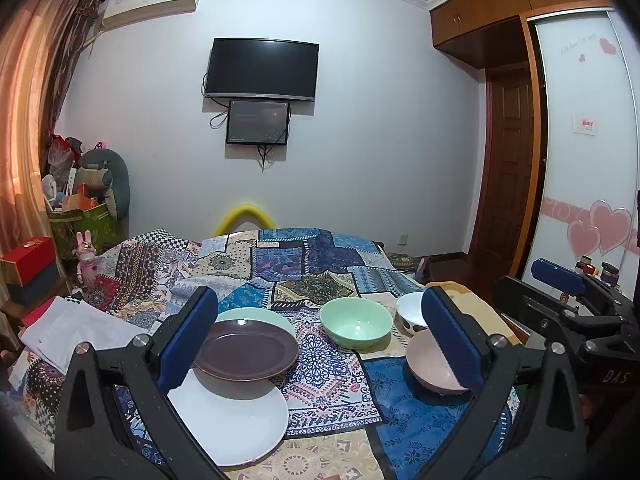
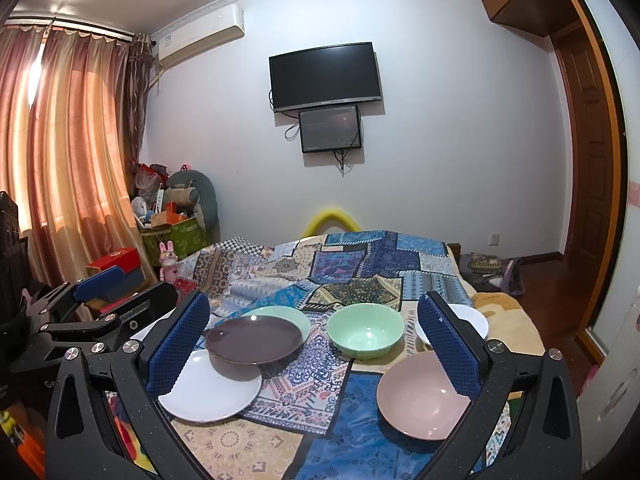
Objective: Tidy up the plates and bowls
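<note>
Both the left tongs (image 1: 320, 344) and right tongs (image 2: 316, 344) hang wide open and empty. The brown plate (image 2: 253, 339) lies left of the green bowl (image 2: 365, 330), overlapping 2 plates. It looks rigid, glossy, probably breakable; take its raised rim.

Left tool (image 1: 320, 336) spread wide, right tool (image 2: 316, 344) likewise, seemingly side by side

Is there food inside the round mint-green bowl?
No, the round mint-green bowl sits empty on the patchwork tablecloth; only its smooth bare inside shows.
</note>
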`<state>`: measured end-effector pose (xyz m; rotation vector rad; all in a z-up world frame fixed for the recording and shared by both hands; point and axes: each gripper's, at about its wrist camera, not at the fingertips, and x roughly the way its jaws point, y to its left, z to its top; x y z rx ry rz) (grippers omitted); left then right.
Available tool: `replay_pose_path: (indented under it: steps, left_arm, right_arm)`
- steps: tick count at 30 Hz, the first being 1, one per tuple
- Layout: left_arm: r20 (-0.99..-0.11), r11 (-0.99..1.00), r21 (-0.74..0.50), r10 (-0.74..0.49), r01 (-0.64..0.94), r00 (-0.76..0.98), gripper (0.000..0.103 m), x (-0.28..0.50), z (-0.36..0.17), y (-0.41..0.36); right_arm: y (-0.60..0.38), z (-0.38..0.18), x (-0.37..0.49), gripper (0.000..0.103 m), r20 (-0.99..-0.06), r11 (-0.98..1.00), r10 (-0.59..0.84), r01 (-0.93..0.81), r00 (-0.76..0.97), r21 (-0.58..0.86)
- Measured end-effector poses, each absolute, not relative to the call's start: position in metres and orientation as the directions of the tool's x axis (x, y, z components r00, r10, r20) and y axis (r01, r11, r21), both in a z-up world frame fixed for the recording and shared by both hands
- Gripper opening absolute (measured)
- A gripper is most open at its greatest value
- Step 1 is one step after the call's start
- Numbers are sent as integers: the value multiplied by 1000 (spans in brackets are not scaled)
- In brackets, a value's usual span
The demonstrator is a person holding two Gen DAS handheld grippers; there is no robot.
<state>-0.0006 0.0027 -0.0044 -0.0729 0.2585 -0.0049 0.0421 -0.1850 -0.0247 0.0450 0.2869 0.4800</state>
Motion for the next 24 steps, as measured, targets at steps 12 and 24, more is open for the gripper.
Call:
replay_pose_path:
  steps: [12, 24]
  left_arm:
    - [-261, 997, -76, -18, -1, 965, 103, 1, -5, 1]
    - [-259, 997, -83, -18, -4, 966, 103, 1, -5, 3]
  right_arm:
    - [-185, -25, 43, 103, -262, 886, 463, -450, 847, 111]
    - [-187, -25, 44, 103, -264, 887, 461, -448, 847, 112]
